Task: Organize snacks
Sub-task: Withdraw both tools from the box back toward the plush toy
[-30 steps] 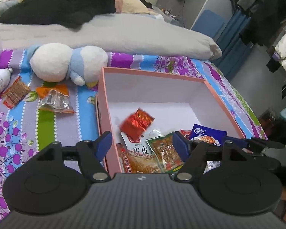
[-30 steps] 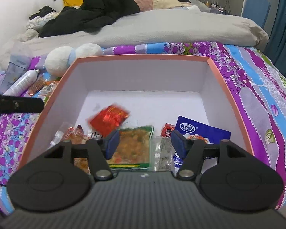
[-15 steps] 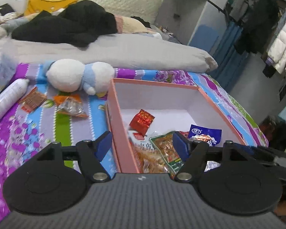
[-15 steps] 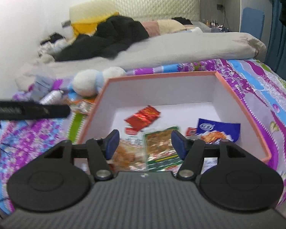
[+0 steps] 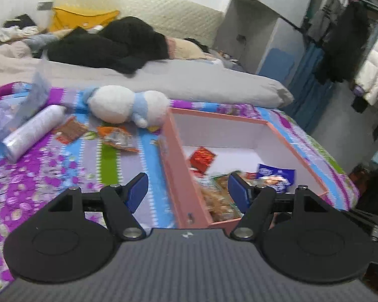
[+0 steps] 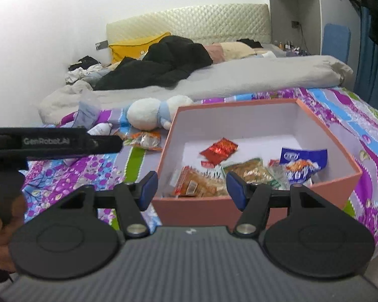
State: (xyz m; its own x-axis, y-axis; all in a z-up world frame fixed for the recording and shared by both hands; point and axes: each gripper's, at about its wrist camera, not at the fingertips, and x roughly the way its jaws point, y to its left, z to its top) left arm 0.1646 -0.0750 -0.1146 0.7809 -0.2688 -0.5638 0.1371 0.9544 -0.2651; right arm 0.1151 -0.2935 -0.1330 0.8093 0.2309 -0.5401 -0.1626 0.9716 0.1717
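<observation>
A pink box [image 5: 175, 151] [image 6: 259, 207] with a white inside sits on the patterned bedspread. It holds several snack packets, among them a red one [image 5: 201, 156] [image 6: 219, 149] and a blue one [image 5: 276, 177] [image 6: 301, 162]. An orange-and-clear packet [image 5: 118, 138] [image 6: 145, 139] and a brown-red packet [image 5: 71, 130] lie on the bedspread left of the box. My left gripper [image 5: 187, 191] is open and empty, above the box's near left corner. My right gripper [image 6: 191, 188] is open and empty, in front of the box's near wall.
A white and blue plush toy [image 5: 128, 105] [image 6: 151, 114] lies behind the loose packets. A white bottle [image 5: 31, 132] and a clear plastic bag [image 5: 35, 93] lie at the left. A grey duvet [image 5: 189, 80] and black clothes [image 5: 108, 45] cover the far bed. The left gripper's body [image 6: 50, 142] shows at the left.
Both grippers have pulled back and up from the box, so more of the bed shows. The red packet, in the air a second ago, now lies in the box.
</observation>
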